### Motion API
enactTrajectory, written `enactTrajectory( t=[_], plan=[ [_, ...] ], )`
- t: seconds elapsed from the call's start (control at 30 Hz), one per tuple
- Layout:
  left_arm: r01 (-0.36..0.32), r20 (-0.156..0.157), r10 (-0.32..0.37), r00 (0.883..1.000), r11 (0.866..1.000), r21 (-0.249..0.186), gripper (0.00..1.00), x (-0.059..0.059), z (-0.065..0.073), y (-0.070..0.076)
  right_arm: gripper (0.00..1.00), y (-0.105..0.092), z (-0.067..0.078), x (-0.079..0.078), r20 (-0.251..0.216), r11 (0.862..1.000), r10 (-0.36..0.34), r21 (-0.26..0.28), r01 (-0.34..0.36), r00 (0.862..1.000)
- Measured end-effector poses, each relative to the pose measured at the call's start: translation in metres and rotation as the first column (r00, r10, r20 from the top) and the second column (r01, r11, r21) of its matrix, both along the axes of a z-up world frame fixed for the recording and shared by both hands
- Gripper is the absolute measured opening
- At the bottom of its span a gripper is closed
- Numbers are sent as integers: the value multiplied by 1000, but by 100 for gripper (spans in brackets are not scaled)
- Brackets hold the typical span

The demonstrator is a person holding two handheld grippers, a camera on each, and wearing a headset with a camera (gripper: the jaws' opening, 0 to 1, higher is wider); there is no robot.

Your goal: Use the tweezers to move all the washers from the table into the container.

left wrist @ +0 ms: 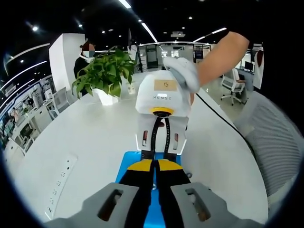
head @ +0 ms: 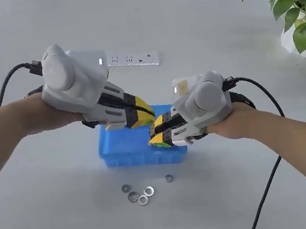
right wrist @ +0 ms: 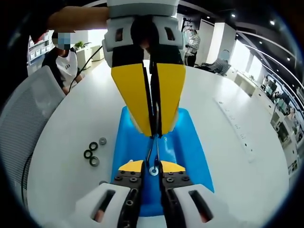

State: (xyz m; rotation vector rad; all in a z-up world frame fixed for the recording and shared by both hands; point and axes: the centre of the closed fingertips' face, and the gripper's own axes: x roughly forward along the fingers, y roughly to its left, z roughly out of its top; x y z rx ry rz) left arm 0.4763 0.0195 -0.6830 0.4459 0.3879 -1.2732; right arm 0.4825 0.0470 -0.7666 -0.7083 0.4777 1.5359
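Left tool (head: 144, 115) is clamped on the tweezers (right wrist: 153, 149), jaws tight together, tips pointing into the blue container (head: 118, 151). One washer (right wrist: 153, 171) sits at the tweezer tips, inside the container's outline, in the narrow gap between my right tool's (head: 157, 139) yellow pads. Can't tell if the washer hangs or lies on the floor. Right tool's jaws are nearly together; can't tell if they pinch anything. Five loose washers (head: 139, 194) lie on the desk (head: 202, 23) at 6 o'clock of the container, near its wall. Power strip (head: 130, 60) at 12 o'clock, well apart.
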Motion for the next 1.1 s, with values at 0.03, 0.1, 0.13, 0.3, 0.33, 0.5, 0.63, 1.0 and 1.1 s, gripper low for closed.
enactTrajectory(
  t=[0.03, 0.1, 0.13, 0.3, 0.33, 0.5, 0.63, 1.0, 1.1],
  plan=[
    [-6, -5, 6, 1000, 1000, -1, 5, 0, 2, 0, 13, 0, 1, 0, 3, 1000, -1, 0, 1, 1000],
    [-8, -6, 8, 1000, 1000, -3, 5, -1, 5, 0, 13, -1, 3, 0, 9, 1000, -3, 1, 3, 1000],
    [-10, -5, 10, 1000, 1000, -1, 5, -1, 7, 1, 14, -2, 5, 0, 11, 1000, -9, 4, 9, 1000],
    [-24, -6, 24, 1000, 1000, -1, 5, -2, 14, 3, 18, -6, 13, -2, 18, 1000, -25, 11, 25, 1000],
    [-27, -6, 27, 1000, 1000, 0, 5, -3, 16, 3, 19, -6, 15, -2, 19, 1000, -28, 14, 28, 999],
    [-44, -4, 44, 999, 999, -4, 5, -7, 27, 4, 24, -10, 26, -4, 25, 998, -54, 33, 53, 998],
    [-59, -2, 59, 998, 998, -3, 5, -11, 34, 6, 27, -14, 35, -6, 25, 996, -80, 48, 79, 996],
    [-81, 7, 81, 997, 997, 5, 5, -28, 50, 13, 37, -32, 49, -14, 17, 984, -165, 71, 163, 986],
    [-78, 11, 78, 997, 997, 9, 5, -33, 53, 14, 41, -37, 51, -17, 13, 981, -181, 71, 180, 983]
  ],
)
